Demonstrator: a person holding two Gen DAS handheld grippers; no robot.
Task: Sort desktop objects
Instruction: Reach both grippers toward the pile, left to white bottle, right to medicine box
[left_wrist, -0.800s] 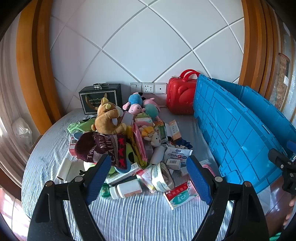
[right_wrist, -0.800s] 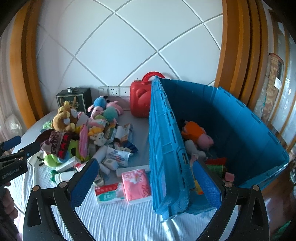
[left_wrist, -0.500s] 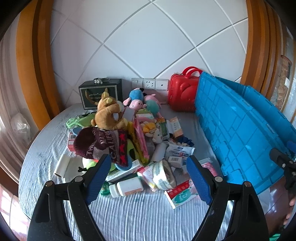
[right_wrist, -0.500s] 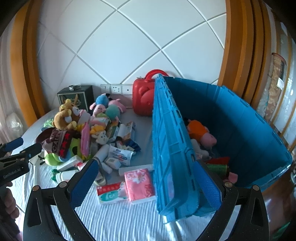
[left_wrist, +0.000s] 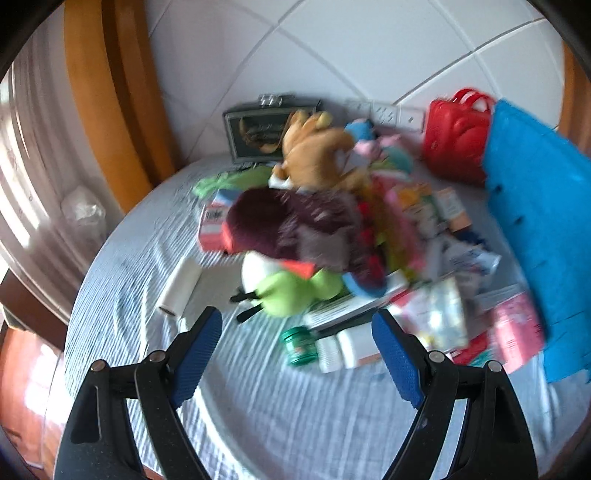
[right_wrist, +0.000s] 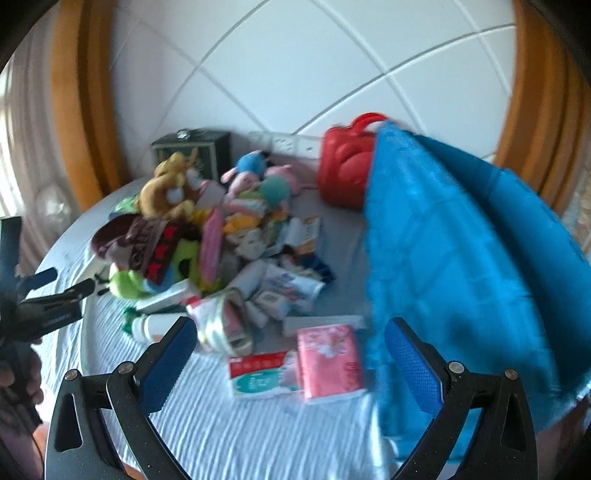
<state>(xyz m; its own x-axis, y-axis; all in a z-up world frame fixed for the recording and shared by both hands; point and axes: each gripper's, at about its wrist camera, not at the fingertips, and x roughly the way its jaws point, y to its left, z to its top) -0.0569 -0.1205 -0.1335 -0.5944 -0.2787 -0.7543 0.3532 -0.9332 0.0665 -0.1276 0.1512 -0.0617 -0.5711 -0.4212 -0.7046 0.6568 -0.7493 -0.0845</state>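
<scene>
left gripper (left_wrist: 297, 341) jaws wide, empty | right gripper (right_wrist: 288, 350) jaws wide, empty | green plush toy (left_wrist: 291, 291) frame centre: light, soft, squashy; pinch its body | blue crate (right_wrist: 461, 266) at right

Plush toys (left_wrist: 317, 158) (fuzzy) — ribbed tablecloth (left_wrist: 295, 417).

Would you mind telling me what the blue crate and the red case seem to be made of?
The blue crate looks like moulded rigid plastic: ribbed grid on its wall, matte. The red case seems hard glossy plastic, with highlights on its embossed front; blur leaves both uncertain.
</scene>
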